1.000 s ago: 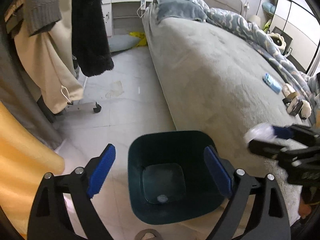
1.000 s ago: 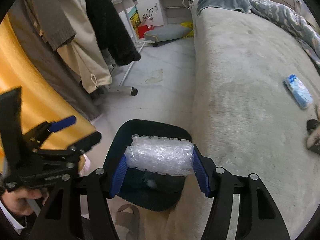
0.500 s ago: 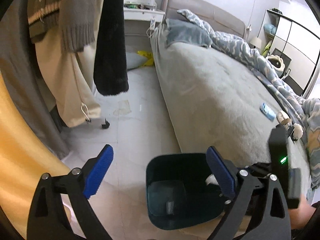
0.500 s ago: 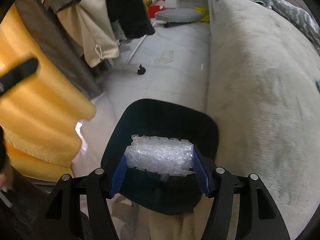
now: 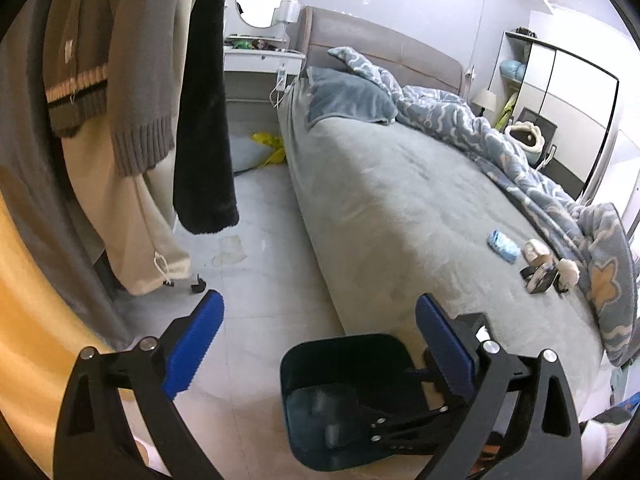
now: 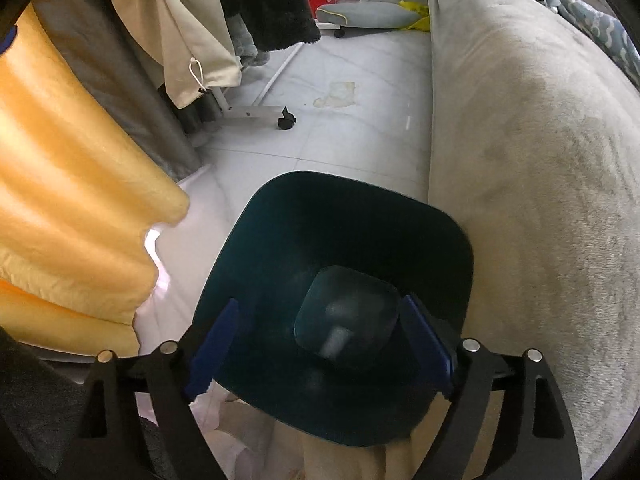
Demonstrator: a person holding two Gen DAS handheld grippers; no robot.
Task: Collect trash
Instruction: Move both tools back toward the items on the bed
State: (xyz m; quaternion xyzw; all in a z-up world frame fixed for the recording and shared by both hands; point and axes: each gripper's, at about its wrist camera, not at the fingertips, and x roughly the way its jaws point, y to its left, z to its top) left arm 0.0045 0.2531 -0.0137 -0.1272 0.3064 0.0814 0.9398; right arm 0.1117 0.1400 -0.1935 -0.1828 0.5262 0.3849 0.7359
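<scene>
The right gripper (image 6: 318,344) hangs directly over the mouth of the dark teal square plastic bin (image 6: 448,224), blue pads spread wide with nothing between them. That placement makes sense: centred above the opening, anything let go drops straight in. And down on the bin floor there is a pale, blurred lump (image 6: 336,340), which looks like a piece of trash, though it is too smeared to name.

Over on the left wrist view, the left gripper (image 5: 318,346) is parked to the left of the bin, jaws wide apart and empty as well, held back from the opening so it does not crowd the drop. From there the bin shows at the near right, standing on the pale tiled floor (image 5: 264,288) tight against the side of the grey plush-covered bed (image 5: 400,216). A handy spot, I'd say: within reach of whatever is lifted off the mattress.

And there is more up there. On the far right of the bed lies a small light-blue packet (image 5: 503,245), with a cluster of small cream and black items (image 5: 548,266) just beside it, near the blue patterned quilt (image 5: 520,160). Whether those count as trash cannot be told from here; the packet looks the likeliest candidate. Left of the floor, clothes hang on a wheeled garment rack (image 6: 256,112), well apart from the bin.
</scene>
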